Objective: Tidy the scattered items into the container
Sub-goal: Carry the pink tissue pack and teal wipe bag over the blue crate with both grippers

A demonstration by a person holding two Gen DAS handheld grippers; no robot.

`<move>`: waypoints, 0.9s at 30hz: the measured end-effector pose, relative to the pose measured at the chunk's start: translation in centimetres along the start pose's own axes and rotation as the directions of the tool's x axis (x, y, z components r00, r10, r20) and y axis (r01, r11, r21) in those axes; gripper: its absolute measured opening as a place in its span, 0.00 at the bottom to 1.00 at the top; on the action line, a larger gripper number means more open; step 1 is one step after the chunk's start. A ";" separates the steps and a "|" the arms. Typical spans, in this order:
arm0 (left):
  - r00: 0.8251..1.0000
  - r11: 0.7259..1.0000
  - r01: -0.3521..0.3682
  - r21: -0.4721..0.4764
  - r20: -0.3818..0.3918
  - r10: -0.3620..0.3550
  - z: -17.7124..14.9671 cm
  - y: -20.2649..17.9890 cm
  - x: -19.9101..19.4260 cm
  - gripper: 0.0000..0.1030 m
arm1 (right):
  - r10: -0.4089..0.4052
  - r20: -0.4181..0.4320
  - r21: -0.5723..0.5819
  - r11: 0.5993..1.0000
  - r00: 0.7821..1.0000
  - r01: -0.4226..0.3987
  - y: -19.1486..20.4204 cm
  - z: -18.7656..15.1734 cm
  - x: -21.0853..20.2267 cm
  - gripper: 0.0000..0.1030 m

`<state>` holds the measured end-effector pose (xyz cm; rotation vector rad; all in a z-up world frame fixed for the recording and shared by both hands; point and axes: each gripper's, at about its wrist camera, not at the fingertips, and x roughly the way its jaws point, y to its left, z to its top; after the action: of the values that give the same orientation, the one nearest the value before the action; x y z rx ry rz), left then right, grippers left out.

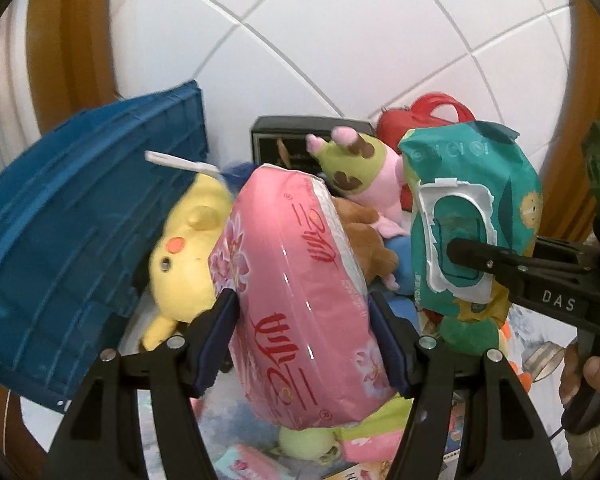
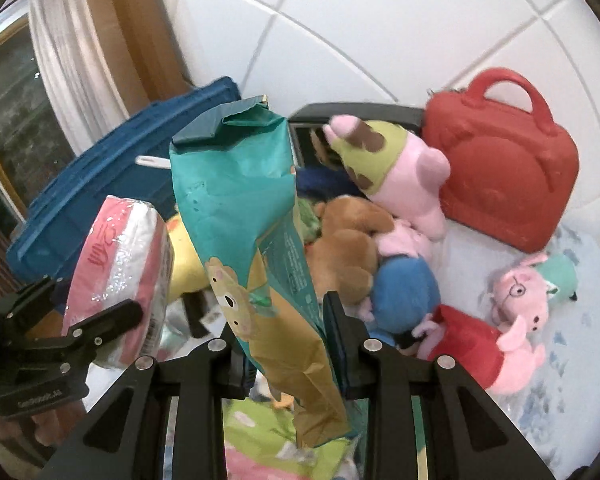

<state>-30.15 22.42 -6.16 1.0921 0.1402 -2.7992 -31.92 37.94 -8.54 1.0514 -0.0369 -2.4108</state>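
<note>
My left gripper (image 1: 302, 316) is shut on a pink tissue pack (image 1: 300, 292) and holds it up above the bed; the pack also shows in the right wrist view (image 2: 120, 276). My right gripper (image 2: 286, 336) is shut on a teal wet-wipes pack (image 2: 252, 232), which appears in the left wrist view (image 1: 472, 216) with its white flap facing me. The blue crate (image 1: 72, 216) lies tilted at the left, also in the right wrist view (image 2: 112, 168). A yellow plush (image 1: 184, 256) lies beside the crate, behind the pink pack.
Several plush toys lie piled on the bed: a pink-and-green one (image 2: 384, 168), a brown one (image 2: 344, 248), a blue one (image 2: 408, 288) and pig plushes (image 2: 516, 300). A red case (image 2: 500, 176) stands at the tiled wall. A dark box (image 1: 300, 140) stands behind the pile.
</note>
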 end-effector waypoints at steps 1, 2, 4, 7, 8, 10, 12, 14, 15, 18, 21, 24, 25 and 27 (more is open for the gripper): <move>1.000 1.000 -0.006 -0.003 0.007 0.006 0.0 0.5 -0.5 0.63 | 0.003 0.006 -0.005 1.000 1.000 -0.003 0.5 0.0 -0.2 0.28; 1.000 1.000 -0.011 -0.005 0.011 0.011 0.1 0.9 -1.0 0.63 | 0.006 0.012 -0.009 1.000 1.000 -0.006 1.1 0.0 -0.4 0.28; 1.000 1.000 -0.023 -0.009 0.019 0.024 0.2 1.9 -2.0 0.63 | 0.015 0.025 -0.013 1.000 1.000 -0.015 2.5 0.1 -0.8 0.28; 0.998 0.999 -0.038 -0.019 0.044 0.039 0.5 4.0 -3.5 0.63 | 0.022 0.038 -0.034 0.999 0.999 -0.020 4.9 0.7 -1.0 0.28; 0.997 0.999 -0.047 -0.024 0.057 0.048 0.7 5.1 -4.2 0.63 | 0.025 0.043 -0.041 0.999 0.999 -0.023 5.7 1.0 -1.1 0.28; 0.995 0.998 -0.052 -0.024 0.083 0.054 1.2 6.8 -5.3 0.63 | 0.035 0.062 -0.056 0.998 0.997 -0.031 7.8 1.7 -1.2 0.28; 0.991 0.998 -0.062 -0.015 0.115 0.063 2.1 8.7 -6.5 0.63 | 0.042 0.084 -0.069 0.997 0.996 -0.036 10.0 2.6 -1.3 0.28; 0.985 0.998 -0.070 -0.010 0.157 0.070 3.1 11.2 -7.9 0.63 | 0.054 0.112 -0.088 0.995 0.992 -0.044 12.9 3.9 -1.3 0.28; 0.983 0.997 -0.073 -0.013 0.170 0.074 3.5 12.2 -8.4 0.63 | 0.065 0.122 -0.096 0.994 0.990 -0.053 14.3 4.6 -1.2 0.28; 0.973 0.995 -0.091 -0.027 0.212 0.095 5.2 16.7 -10.1 0.63 | 0.103 0.154 -0.121 0.989 0.983 -0.084 18.7 6.9 -0.6 0.28; 0.962 0.991 -0.124 -0.040 0.241 0.130 6.7 21.5 -11.1 0.63 | 0.143 0.185 -0.145 0.982 0.972 -0.117 23.4 9.0 0.4 0.28; 0.957 0.985 -0.158 -0.072 0.234 0.171 7.7 26.7 -11.0 0.63 | 0.198 0.198 -0.153 0.974 0.960 -0.169 27.7 10.9 2.2 0.28; 0.955 0.982 -0.171 -0.082 0.230 0.186 7.9 28.3 -11.0 0.63 | 0.209 0.196 -0.157 0.971 0.958 -0.180 28.9 11.4 2.8 0.28; 0.953 0.974 -0.199 -0.107 0.213 0.218 8.4 32.1 -10.5 0.63 | 0.233 0.190 -0.170 0.965 0.954 -0.201 31.9 12.6 4.6 0.28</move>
<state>-23.07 -9.41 5.95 0.7204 0.1108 -2.6735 -29.29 5.82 4.17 0.6860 -0.0417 -2.2728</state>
